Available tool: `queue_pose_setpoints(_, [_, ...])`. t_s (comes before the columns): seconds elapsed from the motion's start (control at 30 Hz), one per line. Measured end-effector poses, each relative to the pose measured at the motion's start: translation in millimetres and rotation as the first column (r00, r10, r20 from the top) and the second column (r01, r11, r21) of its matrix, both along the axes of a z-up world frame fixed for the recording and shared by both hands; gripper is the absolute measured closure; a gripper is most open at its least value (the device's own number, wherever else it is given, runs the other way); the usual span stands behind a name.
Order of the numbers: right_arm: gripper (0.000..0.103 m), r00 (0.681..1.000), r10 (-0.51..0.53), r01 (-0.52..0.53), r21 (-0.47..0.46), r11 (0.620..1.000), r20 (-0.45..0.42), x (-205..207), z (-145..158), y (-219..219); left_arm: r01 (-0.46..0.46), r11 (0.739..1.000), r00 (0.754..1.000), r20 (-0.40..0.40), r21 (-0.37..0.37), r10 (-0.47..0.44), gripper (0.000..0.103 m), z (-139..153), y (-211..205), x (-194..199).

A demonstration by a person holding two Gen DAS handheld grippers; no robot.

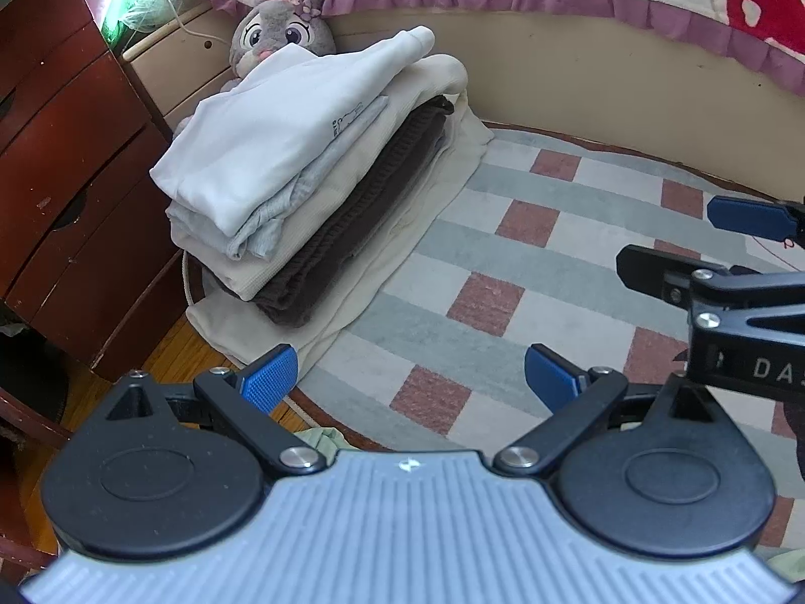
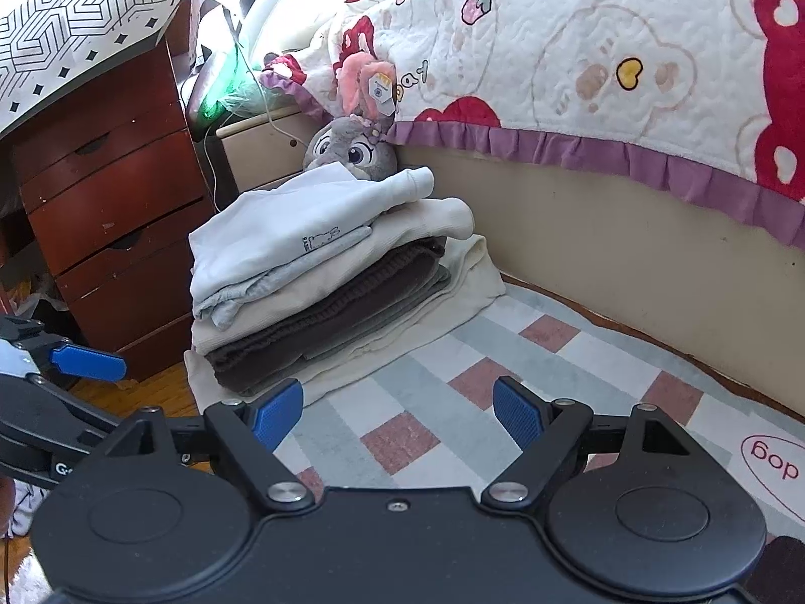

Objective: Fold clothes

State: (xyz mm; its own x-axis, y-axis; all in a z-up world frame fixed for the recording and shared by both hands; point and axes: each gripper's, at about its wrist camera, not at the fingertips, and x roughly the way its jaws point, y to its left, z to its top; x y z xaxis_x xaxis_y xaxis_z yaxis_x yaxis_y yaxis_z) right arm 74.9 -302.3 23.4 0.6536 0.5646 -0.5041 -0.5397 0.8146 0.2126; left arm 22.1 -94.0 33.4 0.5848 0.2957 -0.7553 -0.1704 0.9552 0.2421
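Clothes (image 1: 302, 166) sit folded in a stack at the far left corner of the checked rug (image 1: 503, 261), pressed up near the bed base (image 1: 604, 80) with a plush rabbit (image 1: 279, 35) just behind them. We count a pale top on the pile, a cream layer, a dark brown knit and a cream sheet underneath. Our left gripper (image 1: 410, 377) hovers over the rug's near edge with its jaws spread and nothing between them; our right gripper (image 2: 397, 412) does the same beside it, also spread and empty. From both, the stack lies ahead and to the left, its long axis running from near left to far right, along the rug's left edge. We judge the left gripper nearer, so any straightening falls to it. No loose garment shows on the rug.
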Motion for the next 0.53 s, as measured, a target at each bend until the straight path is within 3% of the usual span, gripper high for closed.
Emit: queue_pose_setpoints(0.53, [0.017, 0.999, -0.004, 0.004, -0.017, 1.000, -0.035, 0.5, -2.1, 10.1, 0.009, 1.000, 1.000, 0.006, 0.029, -0.009, 0.005, -2.5, -0.5, -0.4])
